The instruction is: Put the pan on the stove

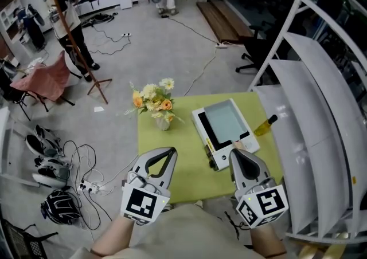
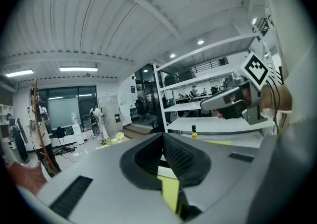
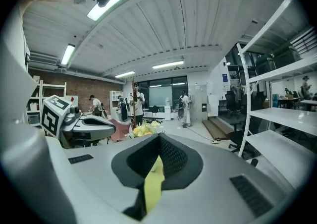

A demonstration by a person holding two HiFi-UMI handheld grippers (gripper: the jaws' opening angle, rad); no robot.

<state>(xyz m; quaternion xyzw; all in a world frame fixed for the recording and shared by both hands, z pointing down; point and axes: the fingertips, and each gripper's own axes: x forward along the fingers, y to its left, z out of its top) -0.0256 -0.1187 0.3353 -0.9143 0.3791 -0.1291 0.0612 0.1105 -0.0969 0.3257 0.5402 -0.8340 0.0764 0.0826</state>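
Head view first: both tools hang low over the near edge of the green bench (image 1: 186, 175). The left tool (image 1: 170, 150) and the right tool (image 1: 237, 152) are each pinched tip to tip, with nothing between the jaws. Just ahead of the right tool sits the stove (image 1: 225, 121), its glass top bare. A yellow bottle (image 1: 265, 125) lies just past the stove, off to that tool's right. A vase of flowers (image 1: 155, 101) stands ahead of the left tool. And the pan? Nowhere in shot, neither on the stove nor on the bench.

Left gripper view: jaws closed, a sliver of green bench showing beneath them, nothing caught. The right tool floats off to its right. No pan here either.

Right gripper view: same story. The jaws are shut on air, the flowers lie straight ahead past the tips, and the left tool is off to its left. No pan.

My read is that the job right now is locating the pan, since the stove stands ready for it. When it turns up:
- Open the jaws wide and take the handle close to the bowl so it won't swing.
- Carry it level.
- Set it flat on the middle of the glass, well clear of the bottle.
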